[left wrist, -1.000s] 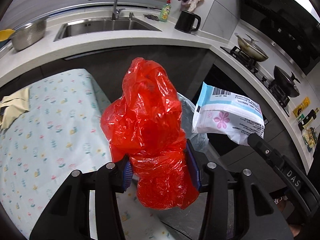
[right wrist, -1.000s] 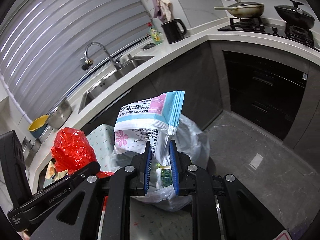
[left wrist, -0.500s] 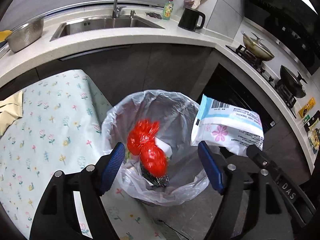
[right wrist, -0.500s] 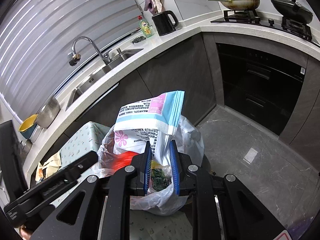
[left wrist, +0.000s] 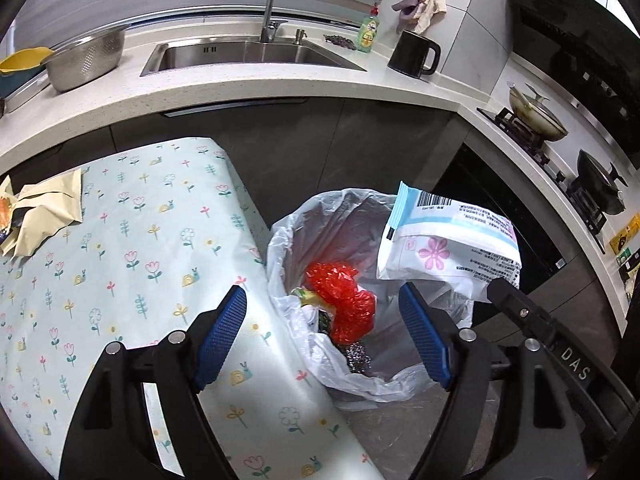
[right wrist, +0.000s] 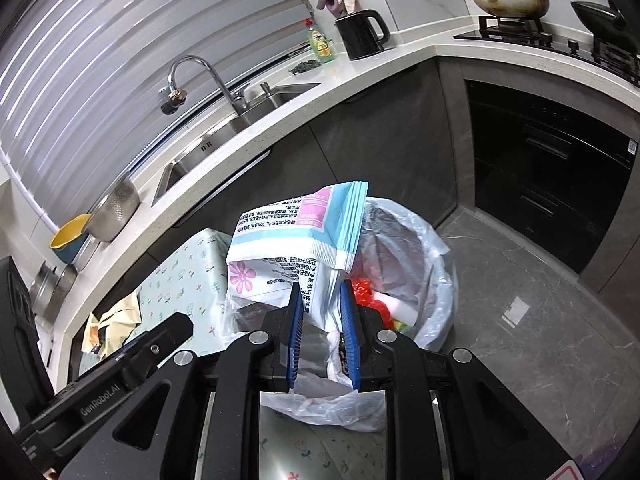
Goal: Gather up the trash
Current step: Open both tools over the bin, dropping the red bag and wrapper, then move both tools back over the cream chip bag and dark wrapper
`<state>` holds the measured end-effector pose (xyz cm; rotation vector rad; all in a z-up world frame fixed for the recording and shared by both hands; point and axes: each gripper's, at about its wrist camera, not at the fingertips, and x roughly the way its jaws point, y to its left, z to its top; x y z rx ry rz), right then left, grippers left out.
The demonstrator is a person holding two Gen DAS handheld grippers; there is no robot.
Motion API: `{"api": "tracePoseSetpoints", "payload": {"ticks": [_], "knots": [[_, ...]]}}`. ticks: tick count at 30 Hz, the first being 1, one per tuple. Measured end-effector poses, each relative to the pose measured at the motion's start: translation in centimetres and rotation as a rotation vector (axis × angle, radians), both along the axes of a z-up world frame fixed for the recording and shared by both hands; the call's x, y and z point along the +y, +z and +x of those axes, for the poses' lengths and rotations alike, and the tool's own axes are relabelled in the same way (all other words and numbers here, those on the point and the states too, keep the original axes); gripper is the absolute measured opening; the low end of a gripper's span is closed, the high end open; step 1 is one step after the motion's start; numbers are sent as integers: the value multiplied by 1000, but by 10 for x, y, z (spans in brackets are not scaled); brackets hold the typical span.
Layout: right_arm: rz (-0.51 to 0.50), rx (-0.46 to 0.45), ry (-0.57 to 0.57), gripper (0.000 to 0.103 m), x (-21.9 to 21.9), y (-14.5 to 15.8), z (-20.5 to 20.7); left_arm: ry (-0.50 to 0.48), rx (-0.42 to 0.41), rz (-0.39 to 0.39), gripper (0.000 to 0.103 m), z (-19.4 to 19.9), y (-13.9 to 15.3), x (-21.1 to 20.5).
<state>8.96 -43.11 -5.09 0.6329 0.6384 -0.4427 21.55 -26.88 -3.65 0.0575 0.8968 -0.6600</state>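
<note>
Left wrist view: my left claw (left wrist: 322,336) spread wide, empty, low centre. Red bag (left wrist: 344,300) lies in lined bin (left wrist: 288,240), centre frame. My right claw (right wrist: 322,340) pinches white packet (right wrist: 296,240) above bin.

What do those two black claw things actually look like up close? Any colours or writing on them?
Both are black plastic frames with silver bolts and two fingers lined with ridged blue pads. The left gripper shows its pads clearly. The right gripper looks the same. White lettering marks each casing: "GenRobot.AI" on one, "DAS" on the other. No cables or sleeves show.
</note>
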Motion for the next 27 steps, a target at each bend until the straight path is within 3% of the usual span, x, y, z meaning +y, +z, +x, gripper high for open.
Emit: {"api": "tracePoseSetpoints", "payload": {"ticks": [8,12,18,27], "knots": [[1,13,15,20,7,-1,10,23,-6,9,75,4,-4,15],[-10,24,8,28,10,-2,15,36,-10,14,75,5,-5,21],[-14,34,12,29,16,-2,17,70,-25,30,75,7,-4,35],[-58,23,82,39,49,17,27,140,-44,45,75,12,2,68]]}}
